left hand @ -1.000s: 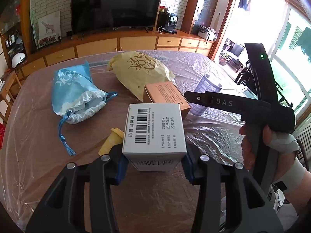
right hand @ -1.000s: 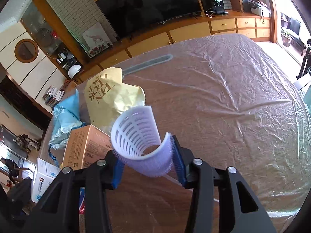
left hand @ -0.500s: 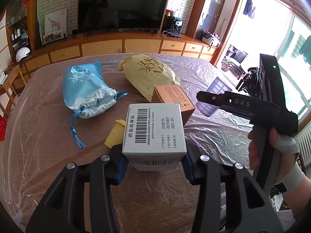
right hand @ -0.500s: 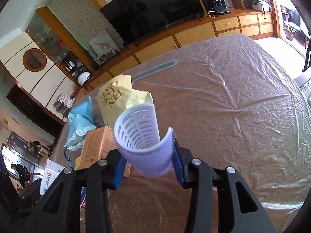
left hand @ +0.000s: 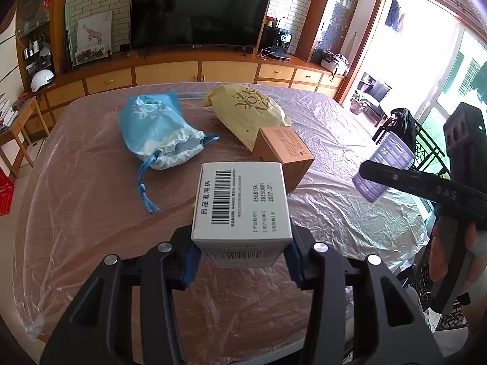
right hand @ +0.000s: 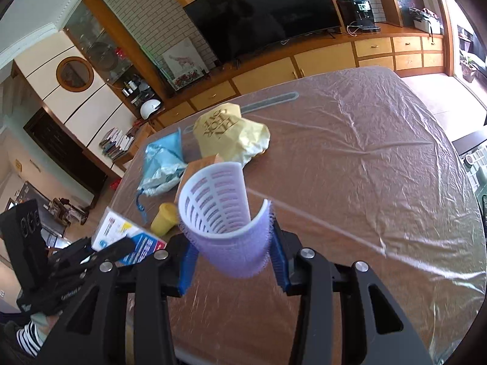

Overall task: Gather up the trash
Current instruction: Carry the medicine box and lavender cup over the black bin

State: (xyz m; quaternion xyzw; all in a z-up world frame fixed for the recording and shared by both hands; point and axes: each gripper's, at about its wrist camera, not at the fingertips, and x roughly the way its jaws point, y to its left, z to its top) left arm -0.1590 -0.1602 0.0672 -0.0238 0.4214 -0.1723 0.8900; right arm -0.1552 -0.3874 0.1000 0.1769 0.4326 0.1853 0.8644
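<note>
My left gripper (left hand: 242, 251) is shut on a white barcode box (left hand: 242, 203) and holds it above the plastic-covered table (left hand: 91, 213). My right gripper (right hand: 232, 254) is shut on a purple hair roller (right hand: 226, 222); the roller also shows in the left wrist view (left hand: 385, 168) at the right, lifted above the table's right edge. The left gripper with the box (right hand: 127, 237) shows at lower left in the right wrist view. On the table lie a brown box (left hand: 283, 152), a yellow bag (left hand: 246, 112), a blue drawstring bag (left hand: 155, 130) and a small yellow cup (right hand: 164, 219).
A TV (left hand: 197, 18) on a long wooden cabinet (left hand: 170, 73) stands behind the table. A side table (left hand: 18, 121) stands at the left. A bright glass door and a chair (left hand: 401, 127) are at the right. Crinkled plastic covers the table (right hand: 380, 182).
Both grippers have lifted and drawn back from the table with their items. The right gripper with the roller has moved right and up in the left wrist view.
</note>
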